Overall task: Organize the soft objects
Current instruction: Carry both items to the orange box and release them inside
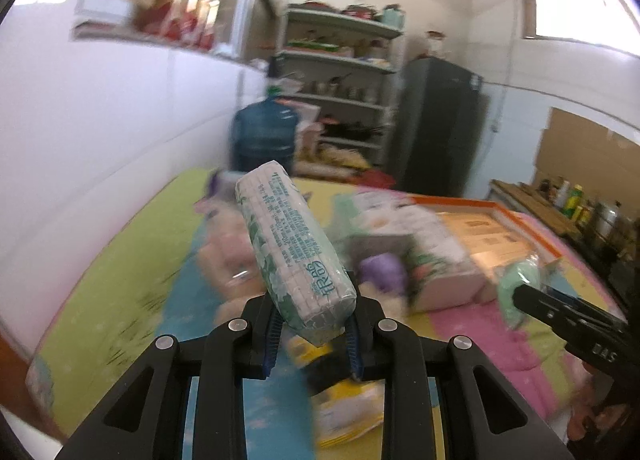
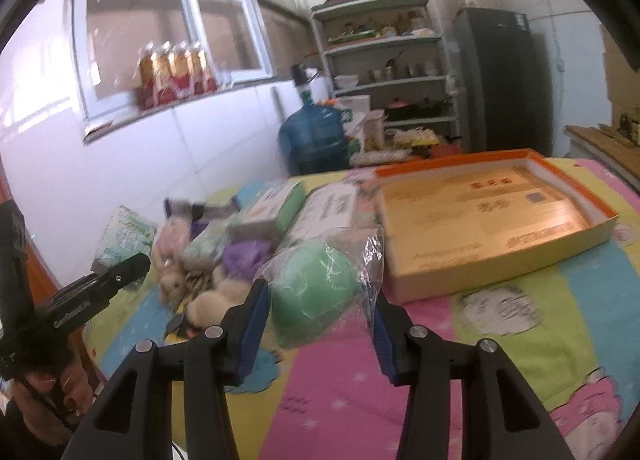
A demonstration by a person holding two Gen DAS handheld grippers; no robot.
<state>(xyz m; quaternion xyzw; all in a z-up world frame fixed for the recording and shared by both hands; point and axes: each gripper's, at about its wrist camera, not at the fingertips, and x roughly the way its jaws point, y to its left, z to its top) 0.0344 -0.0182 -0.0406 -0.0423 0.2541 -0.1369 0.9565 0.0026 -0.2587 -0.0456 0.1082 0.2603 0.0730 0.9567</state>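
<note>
A tissue pack [image 1: 294, 248] is clamped in the left gripper [image 1: 312, 336] and held above the pile [image 2: 208, 260]. A green bagged item [image 2: 316, 292] is pinched by the right gripper [image 2: 320, 324], near the box [image 2: 500, 260]. The box appears empty, so the sorting is judged barely begun. More packs [image 2: 328, 207], plush toys [image 2: 180, 280] and a purple item [image 2: 244, 256] are left heaped beside the box.
</note>
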